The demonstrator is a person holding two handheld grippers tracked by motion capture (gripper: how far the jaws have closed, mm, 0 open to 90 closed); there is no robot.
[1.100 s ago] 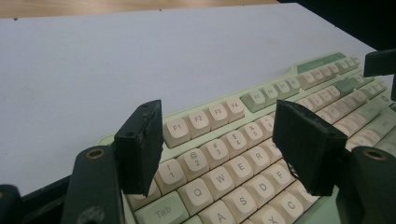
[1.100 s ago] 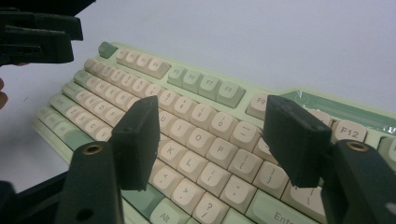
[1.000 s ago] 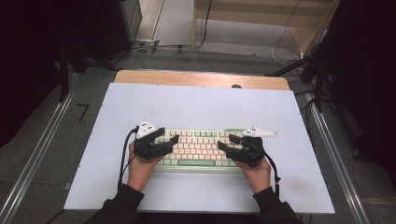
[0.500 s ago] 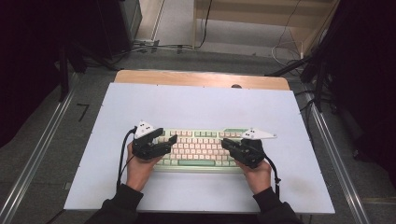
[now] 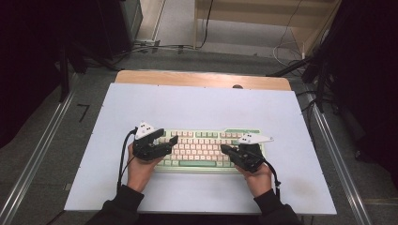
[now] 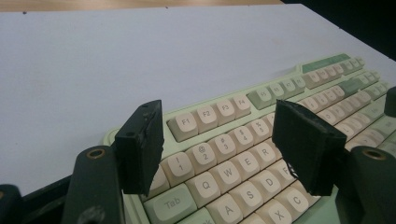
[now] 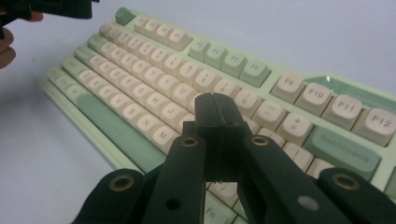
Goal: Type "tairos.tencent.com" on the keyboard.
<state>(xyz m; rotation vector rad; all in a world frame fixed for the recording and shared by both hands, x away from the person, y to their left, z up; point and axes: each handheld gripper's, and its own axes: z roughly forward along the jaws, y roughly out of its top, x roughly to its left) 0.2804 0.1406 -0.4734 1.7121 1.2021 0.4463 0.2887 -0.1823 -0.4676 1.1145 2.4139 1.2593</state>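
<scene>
Fingers of the right gripper (image 7: pixel 217 109) had just clenched empty above the keyboard (image 5: pixel 206 140); the left gripper (image 6: pixel 224 149) hung released. Pressing down risked hitting neighbouring keys.

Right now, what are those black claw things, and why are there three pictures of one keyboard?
A person sits at a table holding a hand tool in each hand. Each tool is a gripper with two black fingers that pinch. One picture is taken from a camera up high, looking down. The other two come from little cameras riding on each gripper, so you look along its fingers.

On the table lies a green and cream keyboard. The left gripper hovers over the Q and W end with its fingers apart. The right gripper has just pinched its fingers together, with nothing between them, above the keys near the other end. Neither gripper holds anything.
</scene>
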